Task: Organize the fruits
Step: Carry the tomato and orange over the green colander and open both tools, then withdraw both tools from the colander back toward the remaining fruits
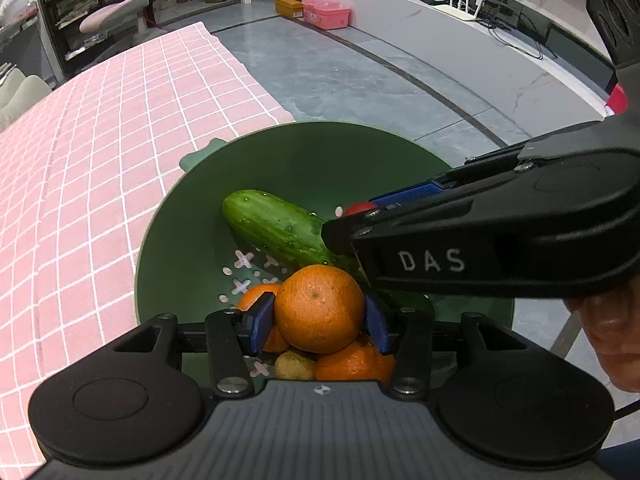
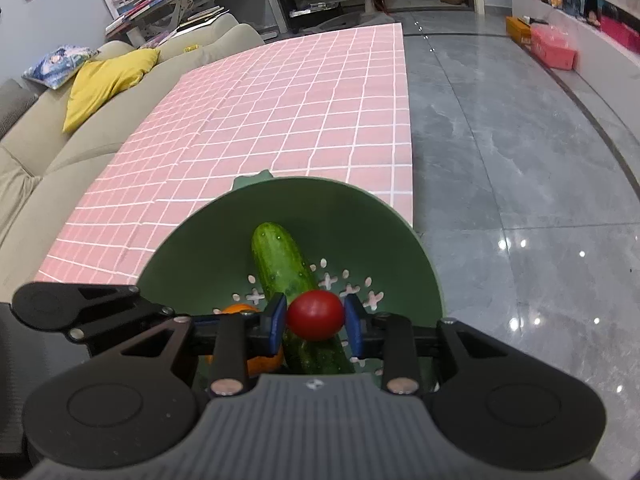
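A green colander bowl (image 1: 304, 160) stands at the edge of the pink checked tablecloth (image 1: 100, 140); it also shows in the right wrist view (image 2: 224, 236). In it lie a cucumber (image 1: 272, 226) (image 2: 278, 260), more oranges (image 1: 352, 364) and a small yellowish fruit (image 1: 294, 366). My left gripper (image 1: 319, 316) is shut on an orange (image 1: 318, 306) just above the pile. My right gripper (image 2: 315, 316) is shut on a small red tomato (image 2: 315, 315) over the cucumber; it reaches in from the right in the left wrist view (image 1: 360, 210).
The grey tiled floor (image 2: 500, 160) lies right of the table. A beige sofa (image 2: 40, 160) with a yellow cushion (image 2: 104, 80) runs along the left. Pink and orange boxes (image 1: 326, 10) stand by the far wall.
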### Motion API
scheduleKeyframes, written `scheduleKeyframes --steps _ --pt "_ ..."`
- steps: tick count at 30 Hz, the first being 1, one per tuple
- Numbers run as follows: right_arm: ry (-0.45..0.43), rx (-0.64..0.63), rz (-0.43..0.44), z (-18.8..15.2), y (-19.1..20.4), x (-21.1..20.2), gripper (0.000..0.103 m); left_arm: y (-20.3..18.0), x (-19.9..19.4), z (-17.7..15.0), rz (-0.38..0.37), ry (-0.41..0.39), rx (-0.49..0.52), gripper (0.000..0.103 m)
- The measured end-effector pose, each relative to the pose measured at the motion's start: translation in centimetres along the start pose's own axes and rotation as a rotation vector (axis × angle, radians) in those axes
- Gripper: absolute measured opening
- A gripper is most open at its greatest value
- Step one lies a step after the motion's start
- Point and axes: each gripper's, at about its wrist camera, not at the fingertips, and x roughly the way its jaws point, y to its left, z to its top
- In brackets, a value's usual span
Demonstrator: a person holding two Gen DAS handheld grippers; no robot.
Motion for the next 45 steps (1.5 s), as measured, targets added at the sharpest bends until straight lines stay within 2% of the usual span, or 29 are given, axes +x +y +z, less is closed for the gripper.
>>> scheduleKeyframes --steps 2,4,6,12,19,24,31,35,38,45 --pt "-0.002 0.005 -0.001 0.1 0.0 0.0 0.03 0.1 -0.3 0.1 -0.004 0.003 -0.002 0.063" --pt "-0.01 0.008 -0.014 0.2 0.0 -0.1 0.037 0.2 -1.1 0.3 -0.001 -0.021 -0.003 0.068" --pt "-0.028 0.012 -0.023 0.3 -0.1 -0.6 0.037 0.5 -2.1 0.3 0.003 -0.049 -0.006 0.072" --pt "-0.091 0.043 -0.033 0.6 -0.6 -3.0 0.037 2.9 -6.0 0.1 0.009 -0.116 -0.067 0.072" --pt "-0.135 0.047 -0.03 -0.3 -0.3 -5.9 0.037 5.8 -10.6 -3.0 0.05 -0.155 -0.17 0.072" --pt "-0.156 0.034 -0.025 -1.7 1.0 -7.7 0.037 8.2 -12.3 -5.7 0.066 -0.145 -0.259 0.072" --pt "-0.152 0.004 -0.007 -4.8 4.3 -9.3 0.037 9.5 -13.7 -9.8 0.081 -0.125 -0.334 0.072" --pt "-0.133 -0.025 0.013 -7.0 6.5 -9.7 0.037 8.5 -13.7 -12.2 0.084 -0.088 -0.309 0.072" --pt "-0.109 -0.043 0.023 -8.5 8.1 -9.4 0.037 8.2 -13.7 -13.9 0.063 -0.071 -0.341 0.072" --pt "-0.038 -0.114 0.015 -11.5 11.3 -6.8 0.037 7.8 -13.2 -15.3 0.054 -0.036 -0.327 0.072"
